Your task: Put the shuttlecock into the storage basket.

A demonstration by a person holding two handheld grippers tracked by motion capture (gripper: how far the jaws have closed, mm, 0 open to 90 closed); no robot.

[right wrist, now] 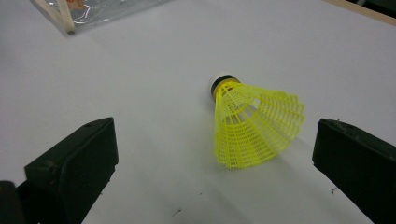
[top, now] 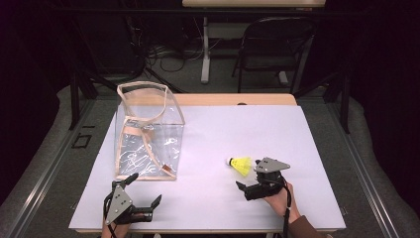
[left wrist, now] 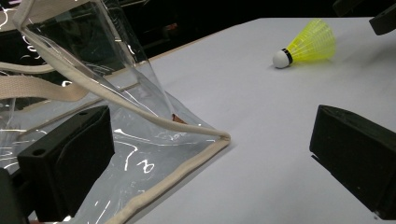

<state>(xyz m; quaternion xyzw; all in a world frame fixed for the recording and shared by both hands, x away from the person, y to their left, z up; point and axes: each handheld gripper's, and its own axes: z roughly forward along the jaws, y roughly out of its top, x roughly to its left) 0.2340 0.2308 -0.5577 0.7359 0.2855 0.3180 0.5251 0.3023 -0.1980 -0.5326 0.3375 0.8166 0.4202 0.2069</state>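
Note:
A yellow shuttlecock (top: 241, 165) with a white cork lies on its side on the white table sheet (top: 257, 129), cork pointing left. My right gripper (top: 248, 177) is open just in front of it. In the right gripper view the shuttlecock's skirt (right wrist: 252, 123) lies between and slightly beyond the two spread jaws, touching neither. A clear plastic bag (top: 148, 131) with beige trim stands upright at the left. My left gripper (top: 144, 190) is open at the bag's near corner. In the left gripper view the bag's bottom corner (left wrist: 205, 140) lies between the jaws, and the shuttlecock (left wrist: 308, 44) sits farther off.
The sheet covers a wooden table whose far edge (top: 233, 99) shows beyond it. A folding chair (top: 275, 44) and a table leg (top: 205, 49) stand on the floor behind. The bag's beige strap (left wrist: 42, 88) hangs inside the bag.

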